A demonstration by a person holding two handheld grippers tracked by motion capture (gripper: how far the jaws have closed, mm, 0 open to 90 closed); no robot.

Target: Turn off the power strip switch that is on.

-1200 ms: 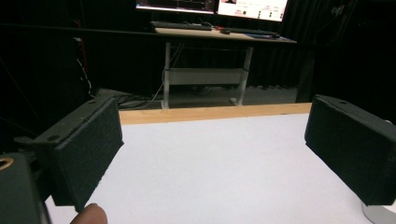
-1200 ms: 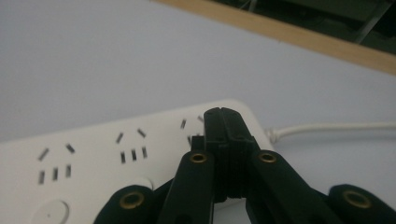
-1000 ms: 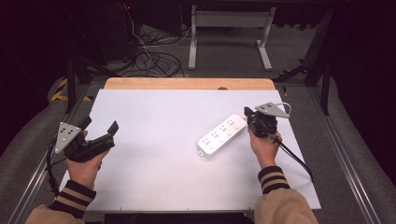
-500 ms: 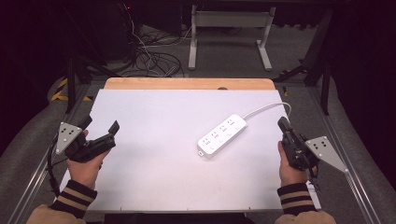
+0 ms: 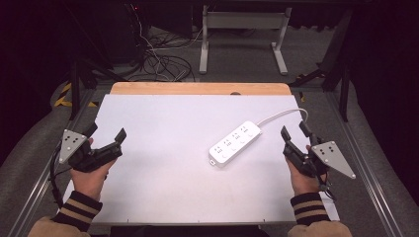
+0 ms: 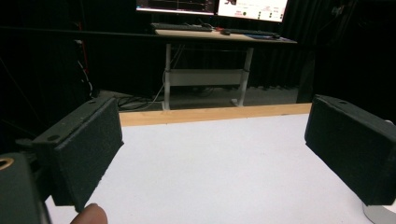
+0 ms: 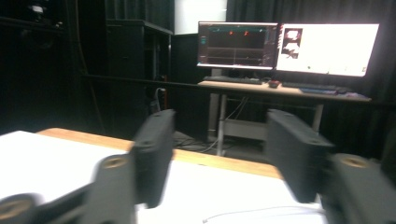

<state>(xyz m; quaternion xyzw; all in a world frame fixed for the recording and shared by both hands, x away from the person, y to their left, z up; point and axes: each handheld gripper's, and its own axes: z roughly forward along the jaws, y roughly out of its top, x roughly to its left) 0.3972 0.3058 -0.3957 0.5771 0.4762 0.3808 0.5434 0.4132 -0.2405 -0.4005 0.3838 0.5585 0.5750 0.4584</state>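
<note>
High view: the white power strip (image 5: 235,143) lies diagonally on the worktop (image 5: 163,128), a little to the 3 o'clock side of centre, its white cable (image 5: 284,114) curling off its far end toward 2 o'clock. The right gripper (image 5: 292,134) sits just beside it at 4 o'clock, apart from it, jaws spread wide and holding nothing. The left gripper (image 5: 105,132) rests well apart at 8 o'clock, jaws also wide and empty. Judged from this, the step in hand is a reach for the strip. To do it well, the right jaws should turn square across the strip's narrow width and close near its middle, clear of the cable end, so it does not swivel; the left can steady the near end.

Left gripper view: the 2 black padded jaws stand wide over bare white worktop, and a fingertip (image 6: 88,215) shows at the bottom edge. It shows the pads' texture, which the high view is too far off to give.

Right gripper view: blurred, jaws wide, with a thin run of cable at 6 o'clock. It adds 2 lit monitors (image 7: 285,43) on a desk beyond the worktop.
</note>
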